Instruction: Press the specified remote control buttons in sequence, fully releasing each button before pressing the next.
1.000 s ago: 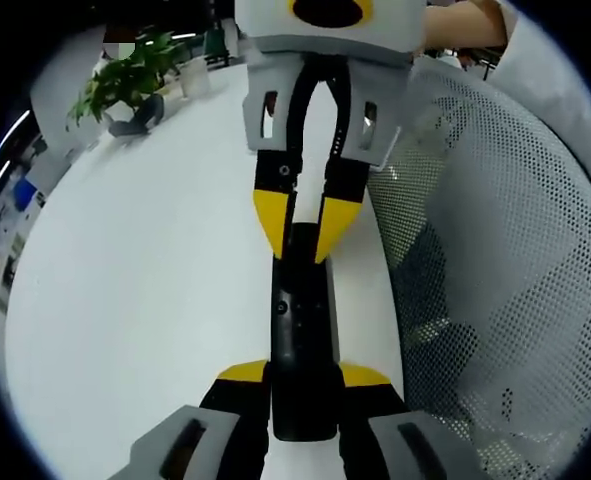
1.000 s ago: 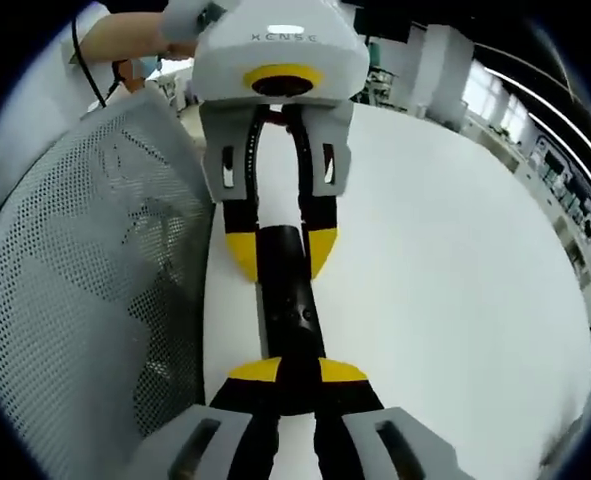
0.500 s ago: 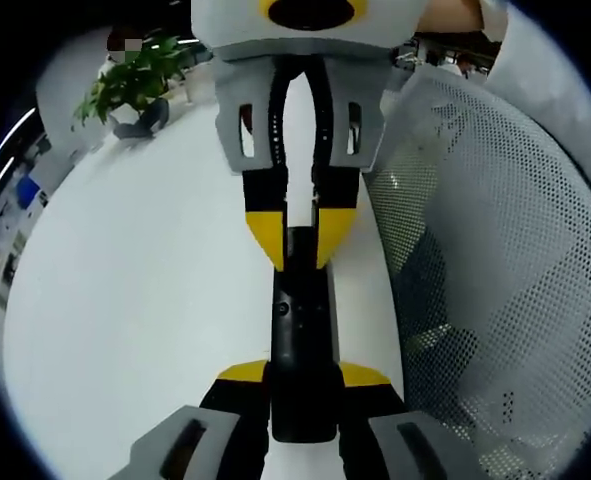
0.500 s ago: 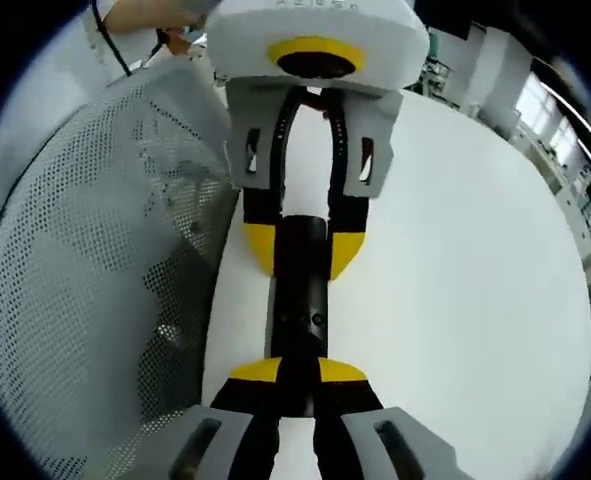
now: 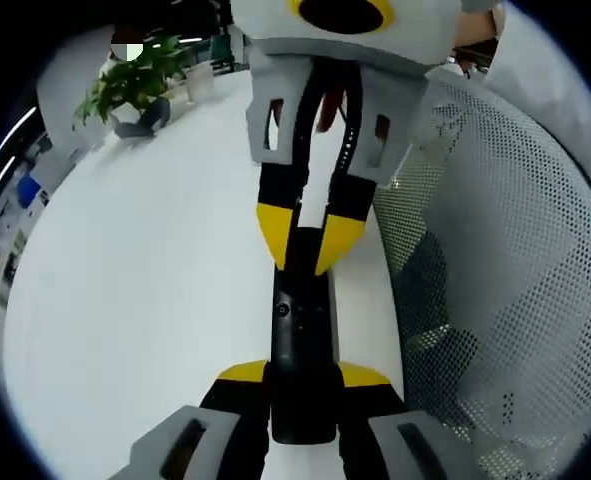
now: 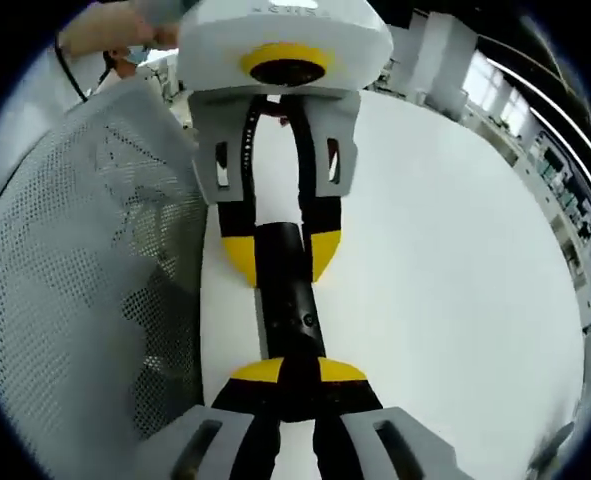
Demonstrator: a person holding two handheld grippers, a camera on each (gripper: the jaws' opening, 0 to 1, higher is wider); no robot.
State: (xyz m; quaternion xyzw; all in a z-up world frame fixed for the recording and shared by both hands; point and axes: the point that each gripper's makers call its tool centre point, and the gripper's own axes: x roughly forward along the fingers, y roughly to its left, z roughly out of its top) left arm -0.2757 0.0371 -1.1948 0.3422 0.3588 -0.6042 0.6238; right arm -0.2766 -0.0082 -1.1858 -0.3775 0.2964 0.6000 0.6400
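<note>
In the left gripper view, the left gripper has its jaws closed on the near end of the black remote, which lies on the white table. The right gripper clamps the far end and now sits slightly further right than before. In the right gripper view, the left gripper has shifted back leftward, beside a mesh chair.

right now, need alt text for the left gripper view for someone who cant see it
A slim black remote control is clamped at both ends by two yellow-tipped grippers, the left gripper from below and the right gripper from above. It sits over a white table, with a grey mesh chair back alongside and a potted plant far off.
</note>
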